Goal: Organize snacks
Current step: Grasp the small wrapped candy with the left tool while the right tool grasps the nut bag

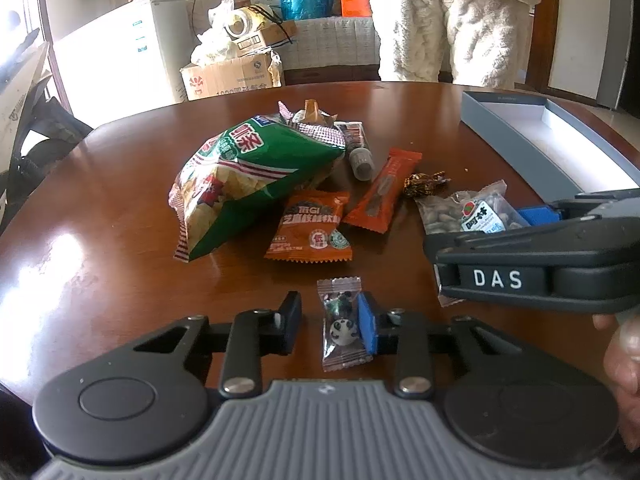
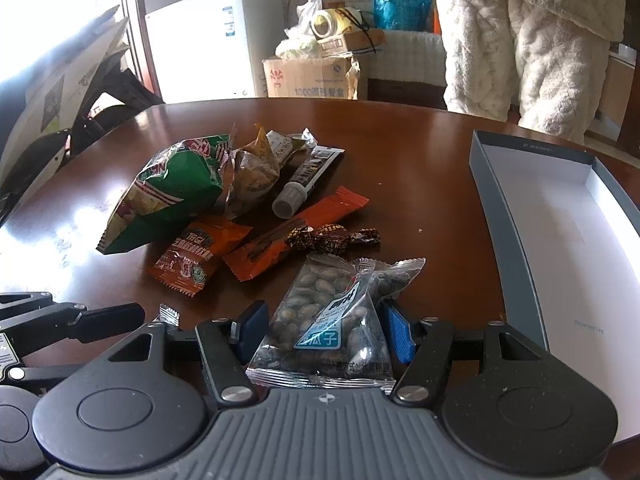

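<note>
A: L side first. How were the jaws?

B: The left gripper (image 1: 330, 326) stood partly parted around a small clear candy packet (image 1: 343, 326) w/ a panda-face sweet inside. The blue pad (image 1: 367, 326) on the right finger touched the wrapper edge; the black finger on the left stood just clear of it. So not clamped yet, packet lying on the table (image 1: 100, 216) between them.

A: And R?

B: The right gripper (image 2: 324, 334) was wider, jaws either side of a clear seed packet (image 2: 332, 320) at the near edge. The right pad looked to be touching the wrapper, left one beside it. Can't tell if it really squeezed, the bag showed no pinch.

A: Rest of the snacks?

B: Heap mid-table: green chip bag (image 1: 244, 184), orange sachet (image 1: 310, 226), orange bar (image 1: 384, 192), a foil-wrapped candy (image 1: 424, 184), a tube w/ grey cap (image 1: 358, 148) farther back.

A: Room to move?

B: Open grey box (image 2: 560, 232) w/ white inside sat on the right, well apart from the heap, bare wood between. Bare wood left of the chip bag too, out to the table's round edge. The two grippers were close, side by side at the near edge.
</note>
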`<state>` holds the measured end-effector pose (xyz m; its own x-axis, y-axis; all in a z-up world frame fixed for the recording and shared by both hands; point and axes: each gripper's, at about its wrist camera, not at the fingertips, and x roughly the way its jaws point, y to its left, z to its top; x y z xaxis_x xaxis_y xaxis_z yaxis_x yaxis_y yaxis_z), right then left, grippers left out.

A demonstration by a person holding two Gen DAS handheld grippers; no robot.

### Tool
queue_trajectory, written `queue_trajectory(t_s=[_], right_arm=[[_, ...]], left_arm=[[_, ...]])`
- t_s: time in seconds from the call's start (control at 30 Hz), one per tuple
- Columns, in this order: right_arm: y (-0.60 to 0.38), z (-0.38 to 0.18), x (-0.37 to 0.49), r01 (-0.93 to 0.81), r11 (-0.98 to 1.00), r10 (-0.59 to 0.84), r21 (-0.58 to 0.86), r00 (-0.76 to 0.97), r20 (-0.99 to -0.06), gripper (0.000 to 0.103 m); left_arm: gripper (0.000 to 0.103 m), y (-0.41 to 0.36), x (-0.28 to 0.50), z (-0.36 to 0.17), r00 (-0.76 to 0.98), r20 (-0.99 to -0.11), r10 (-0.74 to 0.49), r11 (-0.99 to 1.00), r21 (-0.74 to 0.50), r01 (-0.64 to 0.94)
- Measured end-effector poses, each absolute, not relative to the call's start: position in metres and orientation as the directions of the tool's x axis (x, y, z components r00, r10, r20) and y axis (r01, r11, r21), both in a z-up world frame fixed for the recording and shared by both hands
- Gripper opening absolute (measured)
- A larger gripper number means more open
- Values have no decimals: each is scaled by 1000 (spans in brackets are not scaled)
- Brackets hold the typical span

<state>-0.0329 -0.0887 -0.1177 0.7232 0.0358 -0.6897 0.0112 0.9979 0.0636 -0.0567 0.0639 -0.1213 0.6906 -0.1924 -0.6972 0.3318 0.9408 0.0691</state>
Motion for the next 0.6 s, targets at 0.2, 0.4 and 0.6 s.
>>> queue_trajectory(t_s=[0.2, 0.4, 0.6], right_arm=[[-91, -117, -32, 33, 998, 19, 61, 720, -694, 63], [-93, -115, -33, 39, 998, 9, 53, 724, -690, 63], [-93, -115, -33, 40, 998, 5, 49, 724, -690, 64]], left_arm=[[24, 62, -56, -122, 689, -696, -202, 938, 65, 341], [23, 61, -55, -122, 693, -691, -206, 938, 63, 342], [23, 59, -55, -122, 692, -692, -206, 940, 58, 337]])
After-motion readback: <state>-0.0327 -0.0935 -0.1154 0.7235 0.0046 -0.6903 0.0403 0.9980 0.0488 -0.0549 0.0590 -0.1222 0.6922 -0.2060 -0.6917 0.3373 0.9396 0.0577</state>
